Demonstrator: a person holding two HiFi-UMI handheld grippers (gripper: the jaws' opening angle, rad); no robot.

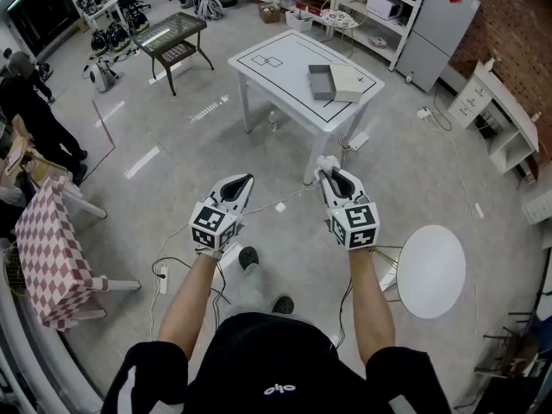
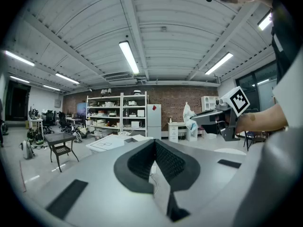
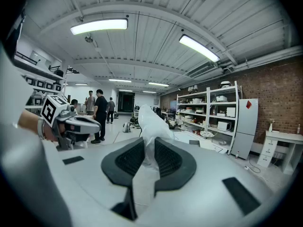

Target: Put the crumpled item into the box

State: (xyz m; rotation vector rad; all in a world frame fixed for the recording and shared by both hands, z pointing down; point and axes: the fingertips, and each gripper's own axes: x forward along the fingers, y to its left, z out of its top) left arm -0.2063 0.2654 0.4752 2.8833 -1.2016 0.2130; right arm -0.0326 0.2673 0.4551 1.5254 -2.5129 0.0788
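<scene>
The crumpled item (image 3: 147, 122) is a wad of thin, translucent white plastic. My right gripper (image 3: 147, 148) is shut on it, and the wad sticks up past the pads. In the head view that gripper (image 1: 327, 169) hangs over the floor, well short of the white table (image 1: 285, 93). The open grey box (image 1: 321, 83) sits on that table with a pale lid (image 1: 348, 82) beside it. My left gripper (image 1: 245, 181) is level with the right one, a little to its left. Its jaws (image 2: 154, 145) meet at the tip with nothing between them.
A round white side table (image 1: 431, 271) stands close on my right and a table with a checked cloth (image 1: 47, 248) on my left. Cables and a power strip (image 1: 163, 278) lie on the floor. A black glass table (image 1: 177, 34), shelves and a person (image 1: 30, 102) are further off.
</scene>
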